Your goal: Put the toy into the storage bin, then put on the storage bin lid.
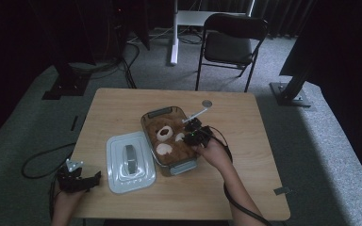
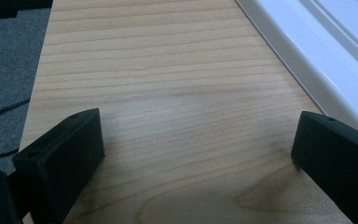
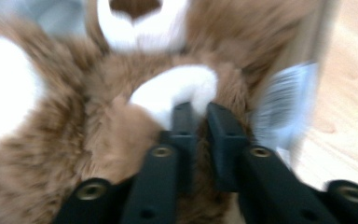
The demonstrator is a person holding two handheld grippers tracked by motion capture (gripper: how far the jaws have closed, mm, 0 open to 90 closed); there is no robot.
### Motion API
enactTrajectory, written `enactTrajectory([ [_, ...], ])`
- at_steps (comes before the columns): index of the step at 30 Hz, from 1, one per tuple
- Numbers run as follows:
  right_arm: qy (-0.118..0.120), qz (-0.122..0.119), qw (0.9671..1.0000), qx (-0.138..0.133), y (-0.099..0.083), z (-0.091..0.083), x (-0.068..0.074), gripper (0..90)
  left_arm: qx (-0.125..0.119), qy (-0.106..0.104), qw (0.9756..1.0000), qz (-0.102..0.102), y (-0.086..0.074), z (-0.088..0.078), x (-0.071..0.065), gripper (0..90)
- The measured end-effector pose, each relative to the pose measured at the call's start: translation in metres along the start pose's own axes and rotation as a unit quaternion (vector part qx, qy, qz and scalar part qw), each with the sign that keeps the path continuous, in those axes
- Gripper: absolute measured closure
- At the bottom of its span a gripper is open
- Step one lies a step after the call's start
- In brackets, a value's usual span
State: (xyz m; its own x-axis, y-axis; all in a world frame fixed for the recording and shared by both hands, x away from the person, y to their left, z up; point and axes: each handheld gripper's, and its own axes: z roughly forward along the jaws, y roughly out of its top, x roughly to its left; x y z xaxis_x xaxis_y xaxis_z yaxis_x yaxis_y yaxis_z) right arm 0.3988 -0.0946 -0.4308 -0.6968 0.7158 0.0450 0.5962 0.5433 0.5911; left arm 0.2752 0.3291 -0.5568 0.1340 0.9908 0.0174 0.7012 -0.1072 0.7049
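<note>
Blur smears the right gripper view, so the fur of the plush bear reads as soft brown streaks and its face is cut off at the top edge. The bear lies inside the clear bin, which stands at the middle of the wooden table; from above only its brown body and three pale patches can be made out. The right gripper reaches into the bin from the right, its jaws drawn nearly together with only a thin gap, pinching the edge of a white paw; how much plush is caught between them is hard to tell. The person's right hand holds it at the bin's right rim.

No writing or label can be read anywhere.

Left of the bin, just beside it, lies the pale lid with a grey handle. The left gripper rests further left of the bin, past the lid near the table's front corner; in its own view its jaws stand wide apart over bare wood, holding nothing, with the lid's white edge cut off at the right.

Beyond the bin, a small grey disc lies on the table. The room is dim, with grey carpet, dark curtains, and a black folding chair behind the table.
</note>
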Motion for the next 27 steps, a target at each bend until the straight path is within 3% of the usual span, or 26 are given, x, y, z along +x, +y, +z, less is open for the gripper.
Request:
enactTrajectory([
  [1,0.009,0.007,0.9998,-0.017,-0.001,-0.007,-0.002,74.6,0.000,0.001,1.0000,-0.001,0.000,0.000,0.000,3.0],
  [3,0.031,0.013,0.9973,-0.065,-0.004,-0.032,-0.009,61.6,0.002,0.003,1.0000,-0.004,0.001,0.000,-0.002,3.0],
  [5,0.030,0.017,0.9964,-0.078,-0.006,-0.037,-0.012,57.0,0.015,-0.002,0.9999,-0.005,0.003,-0.001,-0.004,3.0],
  [8,0.010,0.047,0.9905,-0.129,-0.014,-0.055,-0.024,37.9,0.012,-0.012,0.9997,-0.020,0.011,-0.009,-0.009,3.0],
  [10,-0.026,0.070,0.9882,-0.134,-0.019,-0.057,-0.033,24.4,-0.001,-0.005,0.9999,-0.014,0.018,-0.017,-0.017,3.0],
  [11,-0.052,0.073,0.9864,-0.138,-0.026,-0.055,-0.042,15.3,-0.005,-0.015,0.9998,-0.015,0.022,-0.021,-0.021,3.0],
  [12,-0.052,0.073,0.9864,-0.138,-0.026,-0.055,-0.042,15.3,-0.006,-0.025,0.9995,-0.017,0.024,-0.023,-0.024,3.0],
  [14,-0.088,0.087,0.9834,-0.133,-0.032,-0.049,-0.051,12.3,-0.008,-0.045,0.9987,-0.022,0.030,-0.026,-0.034,3.0],
  [16,-0.105,0.101,0.9810,-0.128,-0.038,-0.040,-0.059,12.3,-0.006,-0.058,0.9982,-0.016,0.035,-0.025,-0.046,3.0],
  [19,-0.085,0.127,0.9814,-0.115,-0.048,-0.023,-0.071,12.3,0.002,-0.080,0.9967,-0.010,0.042,-0.021,-0.060,3.0],
  [21,-0.084,0.130,0.9815,-0.113,-0.050,-0.020,-0.072,12.3,0.000,-0.082,0.9967,0.001,0.046,-0.018,-0.068,3.0],
  [27,-0.091,0.136,0.9807,-0.107,-0.062,-0.001,-0.074,12.3,-0.005,-0.105,0.9944,0.004,0.061,-0.005,-0.087,3.0],
])
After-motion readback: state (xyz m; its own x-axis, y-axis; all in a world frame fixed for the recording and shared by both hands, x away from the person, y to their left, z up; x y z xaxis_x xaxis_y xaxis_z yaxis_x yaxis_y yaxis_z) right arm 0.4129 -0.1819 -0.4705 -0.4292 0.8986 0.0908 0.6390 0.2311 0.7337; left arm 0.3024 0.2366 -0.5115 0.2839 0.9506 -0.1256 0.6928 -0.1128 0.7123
